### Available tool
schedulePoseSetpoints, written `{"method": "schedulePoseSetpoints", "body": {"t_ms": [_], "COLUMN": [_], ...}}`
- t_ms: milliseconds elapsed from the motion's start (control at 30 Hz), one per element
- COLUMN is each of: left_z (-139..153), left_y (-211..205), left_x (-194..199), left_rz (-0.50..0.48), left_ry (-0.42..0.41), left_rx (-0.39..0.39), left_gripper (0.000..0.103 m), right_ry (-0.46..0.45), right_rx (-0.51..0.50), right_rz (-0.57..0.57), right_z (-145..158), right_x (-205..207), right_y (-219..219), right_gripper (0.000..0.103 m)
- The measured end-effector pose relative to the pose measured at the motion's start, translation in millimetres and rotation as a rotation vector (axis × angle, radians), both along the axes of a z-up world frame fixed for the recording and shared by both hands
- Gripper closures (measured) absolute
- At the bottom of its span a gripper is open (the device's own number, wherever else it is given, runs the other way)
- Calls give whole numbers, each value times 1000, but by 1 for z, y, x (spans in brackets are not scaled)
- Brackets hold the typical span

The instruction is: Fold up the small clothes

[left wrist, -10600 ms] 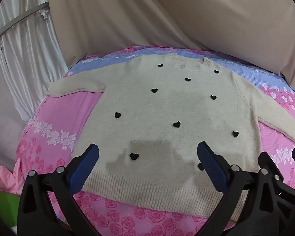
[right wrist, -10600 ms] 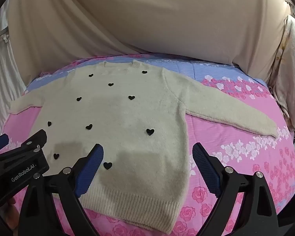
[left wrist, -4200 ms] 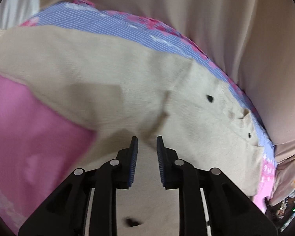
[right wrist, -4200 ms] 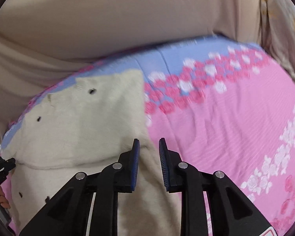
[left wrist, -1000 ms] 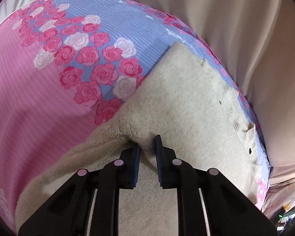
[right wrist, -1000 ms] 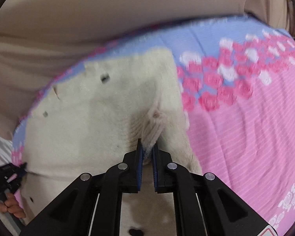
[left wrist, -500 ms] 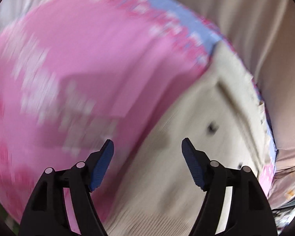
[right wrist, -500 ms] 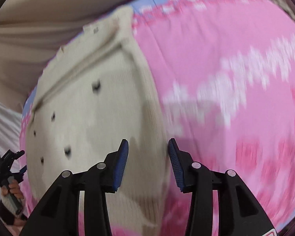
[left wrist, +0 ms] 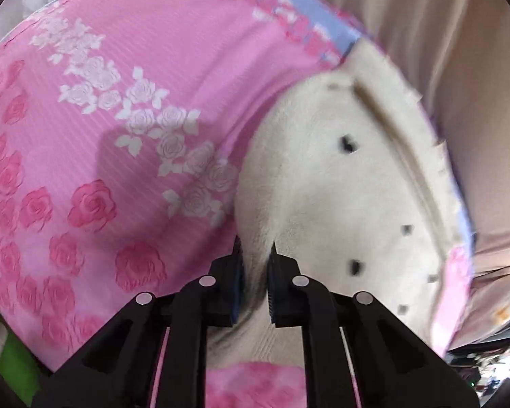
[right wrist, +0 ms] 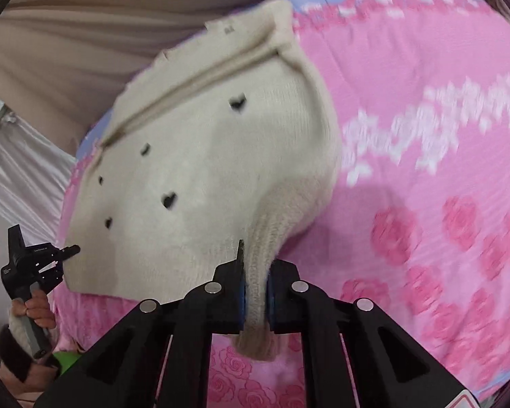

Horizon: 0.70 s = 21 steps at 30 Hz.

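Observation:
A cream knitted sweater (left wrist: 340, 204) with small black hearts lies on the pink bedspread, its sleeves folded in across the chest. My left gripper (left wrist: 255, 248) is at the sweater's near left hem corner. Its jaws are closing with the fabric pinched between the blue pads. My right gripper (right wrist: 256, 258) is at the sweater's (right wrist: 214, 170) near right hem corner. Its jaws are closing on the ribbed hem, which bunches up and hangs down through them. The right wrist view also shows the left gripper (right wrist: 72, 249) at the far hem corner, held by a hand (right wrist: 34, 306).
The pink rose-patterned bedspread (left wrist: 119, 102) reaches out on both sides of the sweater, with a blue striped band at the far edge. Beige drapery (right wrist: 85, 17) hangs behind the bed and white curtain (right wrist: 17, 153) at the left. Something green (left wrist: 10, 357) sits below the near left edge.
Both grippers let go of the folded upper part, opened, and swept toward the hem. Since half a second ago both have closed on the sweater's hem corners.

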<state>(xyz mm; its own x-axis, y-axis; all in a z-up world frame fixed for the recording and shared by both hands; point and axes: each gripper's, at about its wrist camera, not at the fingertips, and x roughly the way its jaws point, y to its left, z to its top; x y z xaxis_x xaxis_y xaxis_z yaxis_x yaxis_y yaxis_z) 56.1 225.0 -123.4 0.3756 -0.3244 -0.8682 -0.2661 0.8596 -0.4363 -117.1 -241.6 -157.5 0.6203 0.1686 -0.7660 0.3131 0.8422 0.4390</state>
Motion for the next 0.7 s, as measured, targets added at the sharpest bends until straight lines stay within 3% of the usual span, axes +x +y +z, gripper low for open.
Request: {"method": "schedulePoseSetpoints", "body": {"t_ms": [133,233,433,567,633,667,700], "left_z": [27,27,-20,-31,-31,-31,-35], "left_y": [-2,-8,-24,-32,-33,-33,-32], "left_x": [-30,-68,-130,-142,-141,-140,-143], "left_rz": [-17,-49,-61,-41,-20,-1,16], "left_ry": [1,51,205,232,222,226,232], "left_rx": [-79,-92,-43,-15,-8,-4,-2], "left_gripper": [97,97,97,96,90,83,65], "right_ry": [12,60,233,258,256,264,270], "right_rx": [-73,-112,-140,-104,-74,-71,-73], "right_rz": [33,57,129,139,141,142,142], "right_z": [37,39,-21,-50,-50,-50,-50], "right_x": [-26,-56,-106,-110,-104,-102,-101], "right_y": [-21,-33,-29,-27,-29,-30,-31], "right_gripper": [96,96,96,94,90,83,81]}}
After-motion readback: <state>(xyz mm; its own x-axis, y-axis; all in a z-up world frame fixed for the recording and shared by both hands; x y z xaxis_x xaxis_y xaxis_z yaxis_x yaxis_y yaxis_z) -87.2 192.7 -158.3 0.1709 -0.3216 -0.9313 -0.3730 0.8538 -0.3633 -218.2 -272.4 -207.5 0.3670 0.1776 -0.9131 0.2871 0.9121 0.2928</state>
